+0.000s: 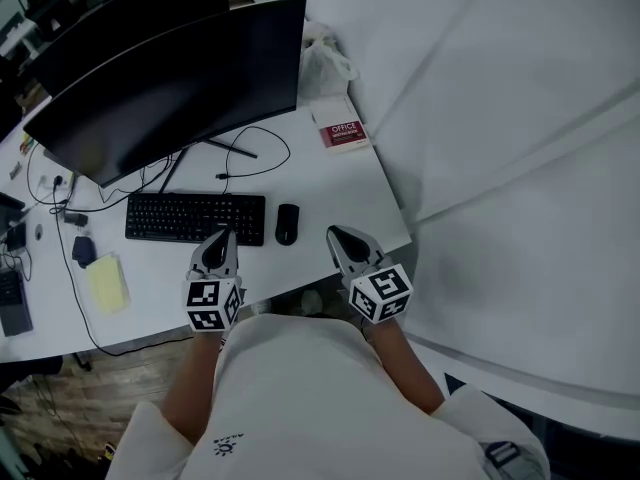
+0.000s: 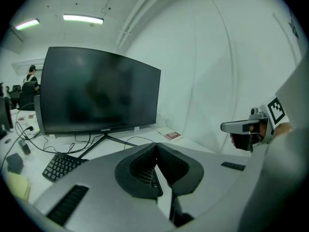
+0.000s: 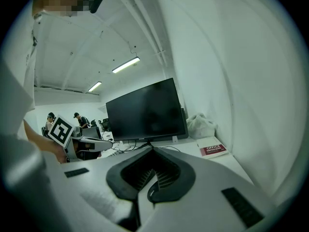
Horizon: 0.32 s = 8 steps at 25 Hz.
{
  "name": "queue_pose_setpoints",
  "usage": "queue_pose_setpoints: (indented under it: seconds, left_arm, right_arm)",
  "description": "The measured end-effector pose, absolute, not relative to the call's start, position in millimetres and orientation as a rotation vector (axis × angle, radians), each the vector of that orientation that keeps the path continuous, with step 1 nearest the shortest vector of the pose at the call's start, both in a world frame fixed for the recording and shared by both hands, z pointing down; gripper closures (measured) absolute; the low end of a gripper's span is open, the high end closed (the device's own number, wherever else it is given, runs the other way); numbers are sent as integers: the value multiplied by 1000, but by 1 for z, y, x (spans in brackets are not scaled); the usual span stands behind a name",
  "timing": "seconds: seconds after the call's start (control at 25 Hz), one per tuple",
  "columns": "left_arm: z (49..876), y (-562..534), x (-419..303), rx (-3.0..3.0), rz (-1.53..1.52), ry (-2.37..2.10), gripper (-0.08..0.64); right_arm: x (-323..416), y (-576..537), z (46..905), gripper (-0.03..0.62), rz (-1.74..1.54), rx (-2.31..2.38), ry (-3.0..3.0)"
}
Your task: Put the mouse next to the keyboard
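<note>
Notebook (image 1: 342, 134): red and white cover with "OFFICE" in white capitals on the red band. A smaller line beneath is too small to read.
Monitor (image 2: 99, 91): a small pale brand name in the middle of the lower bezel, which reads "coocaa" in the left gripper view.
Keyboard (image 1: 195, 217): the key legends show only as pale specks and cannot be read.
Left gripper (image 1: 220, 236): its cube bears black-and-white square marker patterns, not letters or numbers.
Right gripper (image 1: 336, 234): its cube bears the same kind of square patterns.
</note>
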State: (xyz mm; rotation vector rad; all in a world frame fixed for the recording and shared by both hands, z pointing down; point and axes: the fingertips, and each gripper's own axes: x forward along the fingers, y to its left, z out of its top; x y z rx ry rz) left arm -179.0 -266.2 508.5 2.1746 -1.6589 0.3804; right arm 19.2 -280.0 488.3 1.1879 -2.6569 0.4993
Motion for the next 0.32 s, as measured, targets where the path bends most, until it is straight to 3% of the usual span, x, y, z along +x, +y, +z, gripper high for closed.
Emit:
queue_pose_setpoints:
  seconds: [0.32]
  left_arm:
    - [514, -267, -176, 2173, 401, -1644, 548]
  right_arm:
    - [19, -277, 491, 574, 501, 1190, -2643]
